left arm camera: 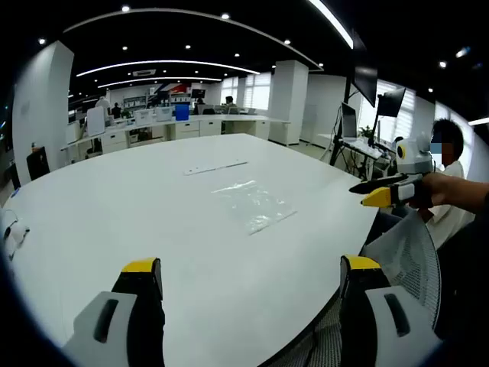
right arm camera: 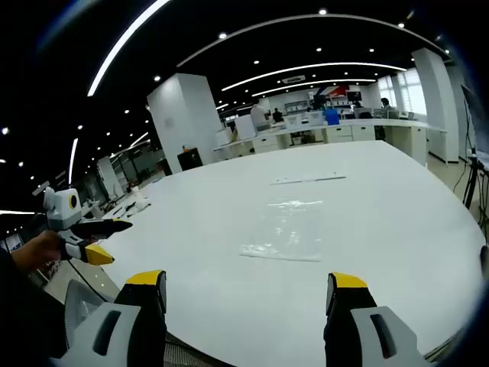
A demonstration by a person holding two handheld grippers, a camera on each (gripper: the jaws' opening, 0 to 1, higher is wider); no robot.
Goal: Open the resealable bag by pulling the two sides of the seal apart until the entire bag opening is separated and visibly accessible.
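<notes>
We see a clear, crinkled resealable bag (left arm camera: 253, 203) lying flat on the smooth, rounded white table (left arm camera: 153, 199), well apart from both grippers. In the left gripper view our left gripper (left arm camera: 252, 279) holds its yellow-tipped jaws wide apart with nothing between them; in the right gripper view the right gripper (right arm camera: 248, 294) is likewise spread and empty, the bag (right arm camera: 286, 229) glossy ahead of it. A thin, pale, flat strip (right arm camera: 308, 180) lies beyond the bag.
</notes>
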